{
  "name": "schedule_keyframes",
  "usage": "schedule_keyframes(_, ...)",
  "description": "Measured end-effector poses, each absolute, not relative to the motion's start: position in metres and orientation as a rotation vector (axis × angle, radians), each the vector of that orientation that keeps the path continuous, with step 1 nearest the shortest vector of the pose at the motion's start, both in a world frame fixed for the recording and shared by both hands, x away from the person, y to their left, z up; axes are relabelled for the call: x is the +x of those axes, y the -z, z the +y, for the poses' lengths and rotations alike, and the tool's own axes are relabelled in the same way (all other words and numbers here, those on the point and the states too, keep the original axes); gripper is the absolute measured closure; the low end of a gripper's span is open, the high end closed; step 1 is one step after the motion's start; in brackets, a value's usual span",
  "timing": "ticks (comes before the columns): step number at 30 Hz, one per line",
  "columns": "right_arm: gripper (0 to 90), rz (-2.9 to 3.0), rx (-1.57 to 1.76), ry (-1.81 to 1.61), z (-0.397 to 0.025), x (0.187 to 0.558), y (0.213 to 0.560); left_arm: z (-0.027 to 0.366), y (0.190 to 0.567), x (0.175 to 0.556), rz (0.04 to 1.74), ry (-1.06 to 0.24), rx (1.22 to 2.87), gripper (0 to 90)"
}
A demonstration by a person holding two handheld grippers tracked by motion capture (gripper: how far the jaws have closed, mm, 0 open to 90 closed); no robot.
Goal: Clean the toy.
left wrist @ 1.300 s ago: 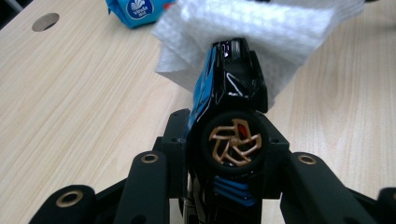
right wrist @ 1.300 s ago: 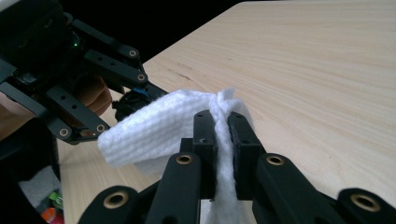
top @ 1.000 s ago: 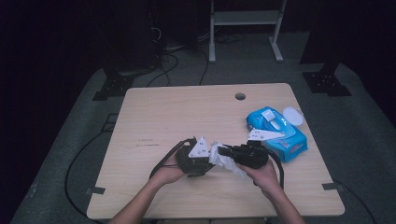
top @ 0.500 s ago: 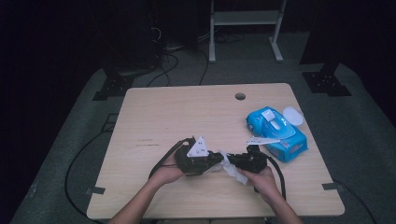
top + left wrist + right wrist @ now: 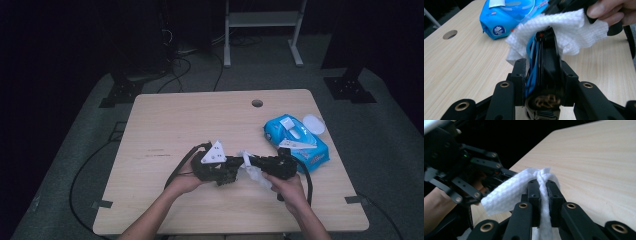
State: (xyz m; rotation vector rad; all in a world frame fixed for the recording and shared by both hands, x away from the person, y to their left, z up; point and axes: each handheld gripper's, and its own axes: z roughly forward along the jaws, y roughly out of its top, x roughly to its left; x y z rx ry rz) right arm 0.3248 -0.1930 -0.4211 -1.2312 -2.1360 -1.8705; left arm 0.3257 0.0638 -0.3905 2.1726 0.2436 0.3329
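Observation:
A white wipe (image 5: 251, 171) is bunched between my two grippers near the table's front middle. My right gripper (image 5: 543, 183) is shut on the wipe (image 5: 506, 195), which runs down between its jaws. My left gripper (image 5: 545, 35) has its jaws together, and the wipe (image 5: 574, 30) is draped over and around their tips. In the high view the left gripper (image 5: 234, 172) points right and the right gripper (image 5: 254, 164) points left, tip to tip. A hand (image 5: 611, 10) holds the right gripper just beyond the wipe.
A blue pack of wipes (image 5: 296, 140) lies at the table's right, its lid (image 5: 313, 122) open; it is also in the left gripper view (image 5: 504, 17). A cable hole (image 5: 257, 103) sits near the far edge. Cables trail from both grippers. Bare wood spans the table's left (image 5: 160, 130).
The wipe has shifted slightly between the two grippers, hanging less below the right hand than half a second ago. Both hands stay in about the same place.

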Motion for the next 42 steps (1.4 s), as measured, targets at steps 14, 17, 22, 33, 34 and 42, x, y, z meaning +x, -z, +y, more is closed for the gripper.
schedule_keyframes(14,82.8,-2.436,-1.019,1.772,-0.137,0.316,0.405,0.097,0.413,0.312,0.294,-0.361,2.154,64.8)
schedule_keyframes(17,82.8,-2.488,-1.044,1.715,-0.134,0.319,0.413,0.106,0.425,0.312,0.337,-0.353,2.155,65.4)
schedule_keyframes(22,82.8,-2.554,-1.073,1.656,-0.132,0.320,0.427,0.113,0.445,0.311,0.376,-0.326,2.182,65.9)
schedule_keyframes(33,82.7,-2.736,-1.083,1.605,-0.130,0.318,0.431,0.118,0.454,0.314,0.398,-0.296,2.206,66.0)
schedule_keyframes(34,82.7,-2.745,-1.122,1.609,-0.136,0.320,0.431,0.119,0.454,0.314,0.399,-0.297,2.206,66.1)
schedule_keyframes(42,82.7,-2.697,-1.104,1.618,-0.128,0.319,0.433,0.120,0.452,0.317,0.405,-0.290,2.233,64.4)
